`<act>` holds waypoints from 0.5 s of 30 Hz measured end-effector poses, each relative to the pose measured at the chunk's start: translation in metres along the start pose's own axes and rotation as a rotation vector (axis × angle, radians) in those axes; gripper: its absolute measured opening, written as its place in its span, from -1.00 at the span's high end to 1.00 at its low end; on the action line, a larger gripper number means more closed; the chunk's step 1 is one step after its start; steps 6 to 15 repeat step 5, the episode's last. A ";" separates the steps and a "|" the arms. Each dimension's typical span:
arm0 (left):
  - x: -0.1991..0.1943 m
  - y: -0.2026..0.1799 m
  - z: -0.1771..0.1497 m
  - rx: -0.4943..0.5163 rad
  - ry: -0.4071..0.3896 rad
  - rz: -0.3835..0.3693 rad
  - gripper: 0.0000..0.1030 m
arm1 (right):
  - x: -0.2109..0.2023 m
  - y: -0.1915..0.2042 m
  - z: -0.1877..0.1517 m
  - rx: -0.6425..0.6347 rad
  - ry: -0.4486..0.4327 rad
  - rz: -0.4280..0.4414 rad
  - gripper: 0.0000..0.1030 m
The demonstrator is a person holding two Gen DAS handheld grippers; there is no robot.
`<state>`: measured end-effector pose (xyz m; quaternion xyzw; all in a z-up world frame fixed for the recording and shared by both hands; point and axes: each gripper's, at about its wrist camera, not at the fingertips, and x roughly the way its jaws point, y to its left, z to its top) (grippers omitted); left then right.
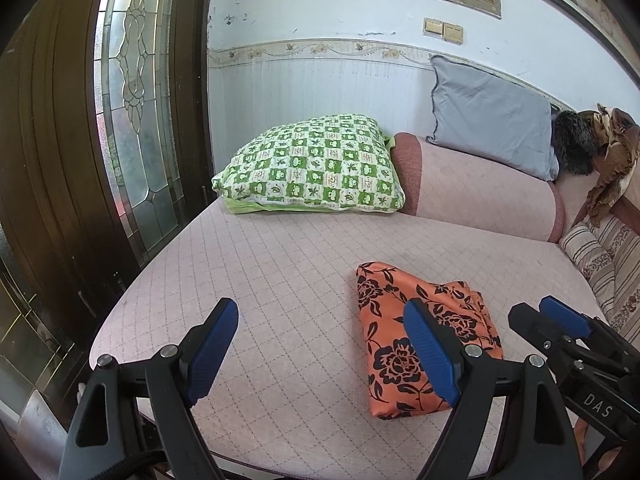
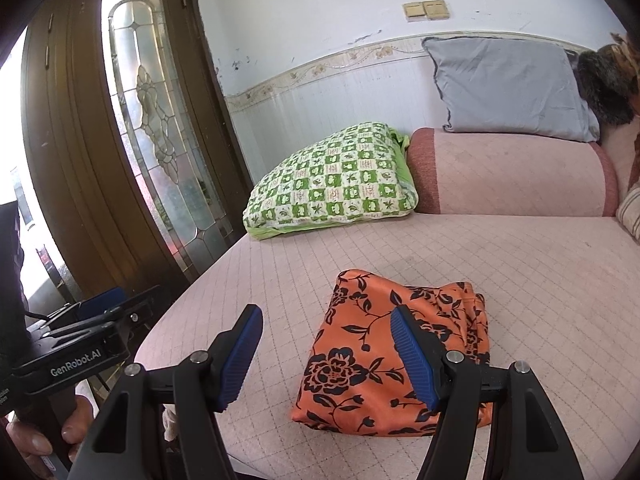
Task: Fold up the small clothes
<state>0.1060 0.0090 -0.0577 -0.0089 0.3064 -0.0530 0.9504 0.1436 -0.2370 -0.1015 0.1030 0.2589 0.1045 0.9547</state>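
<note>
The orange black-flowered cloth (image 2: pixel 394 354) lies folded on the pink quilted sofa seat (image 2: pixel 540 280); both grippers, left (image 1: pixel 320 354) and right (image 2: pixel 326 354), hover with jaws released, so the fold looks finished, and next comes fetching another garment.

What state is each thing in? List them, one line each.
Orange floral-print cloth: folded into a compact bundle, lying on the sofa, ungripped.
Left gripper: open, empty.
Right gripper: open, empty.
Green checked pillow: lying against the sofa back.
Grey cushion: propped upright.

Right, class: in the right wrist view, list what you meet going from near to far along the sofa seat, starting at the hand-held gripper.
Right hand-held gripper, open → folded orange floral garment → green checked pillow → grey cushion on the sofa back → white wall.
</note>
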 end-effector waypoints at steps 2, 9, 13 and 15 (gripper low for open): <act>0.002 0.002 0.000 0.000 -0.005 0.003 -0.65 | 0.005 0.004 0.000 -0.006 0.006 0.004 -0.36; 0.010 0.006 0.001 -0.009 0.005 0.012 -0.65 | 0.012 0.006 0.000 -0.006 0.009 0.005 -0.36; 0.010 0.006 0.001 -0.009 0.005 0.012 -0.65 | 0.012 0.006 0.000 -0.006 0.009 0.005 -0.36; 0.010 0.006 0.001 -0.009 0.005 0.012 -0.65 | 0.012 0.006 0.000 -0.006 0.009 0.005 -0.36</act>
